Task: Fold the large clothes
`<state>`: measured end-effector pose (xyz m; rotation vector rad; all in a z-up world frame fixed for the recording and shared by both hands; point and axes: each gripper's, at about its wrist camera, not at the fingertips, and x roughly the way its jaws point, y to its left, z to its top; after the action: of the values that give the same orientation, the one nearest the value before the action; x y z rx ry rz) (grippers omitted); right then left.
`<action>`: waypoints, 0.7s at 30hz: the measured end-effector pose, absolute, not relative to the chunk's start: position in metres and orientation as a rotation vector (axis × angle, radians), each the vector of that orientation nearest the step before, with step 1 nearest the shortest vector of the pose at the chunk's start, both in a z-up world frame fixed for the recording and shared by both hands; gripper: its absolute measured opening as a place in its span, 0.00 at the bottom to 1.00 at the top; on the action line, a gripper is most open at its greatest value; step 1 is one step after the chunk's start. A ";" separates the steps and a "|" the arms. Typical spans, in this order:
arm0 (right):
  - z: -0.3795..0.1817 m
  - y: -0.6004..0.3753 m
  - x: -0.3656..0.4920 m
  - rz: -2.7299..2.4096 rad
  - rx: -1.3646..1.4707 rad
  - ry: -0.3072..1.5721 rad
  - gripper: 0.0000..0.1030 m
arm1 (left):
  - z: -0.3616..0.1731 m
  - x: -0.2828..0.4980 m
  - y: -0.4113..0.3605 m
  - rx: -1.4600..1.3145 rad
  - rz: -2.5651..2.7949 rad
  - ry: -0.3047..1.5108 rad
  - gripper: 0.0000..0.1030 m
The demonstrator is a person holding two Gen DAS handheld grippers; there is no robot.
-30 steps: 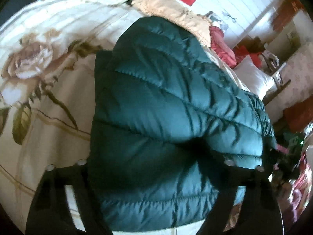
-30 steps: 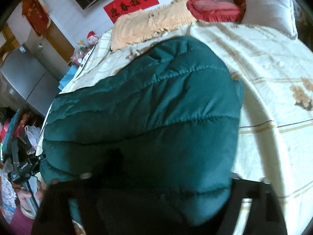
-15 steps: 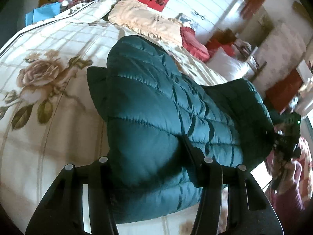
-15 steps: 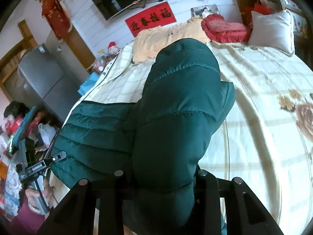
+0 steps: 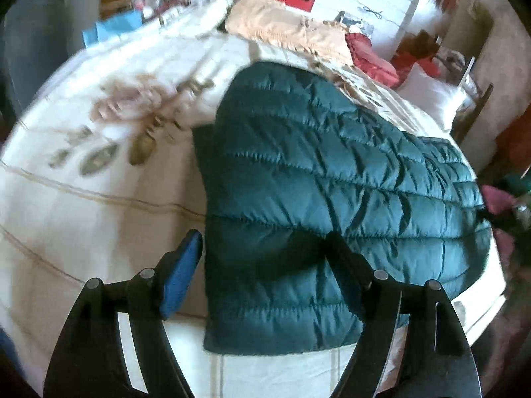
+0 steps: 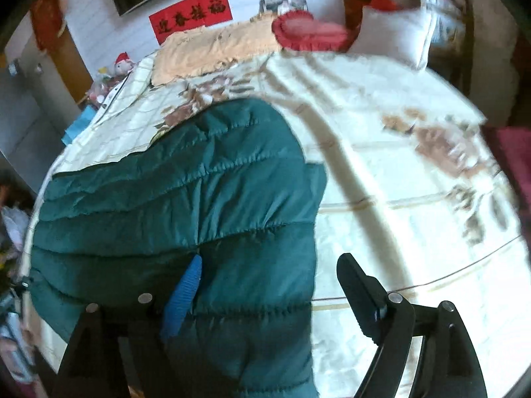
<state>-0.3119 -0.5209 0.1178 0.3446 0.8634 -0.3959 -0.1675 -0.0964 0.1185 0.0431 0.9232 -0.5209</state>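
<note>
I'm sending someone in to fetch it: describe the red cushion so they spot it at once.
Start at the bed with the cream flowered cover and look to its head, under the red banner on the wall. The red cushion lies there between a peach blanket and a white pillow. It alone is red with a frilled edge.

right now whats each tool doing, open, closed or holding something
Left tool: jaws opening, holding nothing; the green puffer jacket lies on the bed between its fingers.
Right tool: jaws opening, holding nothing; the jacket's edge lies between its fingers.
</note>
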 end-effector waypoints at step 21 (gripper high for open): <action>0.165 -0.376 -0.363 -0.236 0.254 0.678 0.86 | 0.159 -0.259 -0.136 0.100 -0.501 0.693 0.74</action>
<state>-0.3633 -0.3758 0.1653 0.2545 0.6778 -0.2362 -0.2586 -0.1362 0.1587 0.1000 0.6933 -0.5014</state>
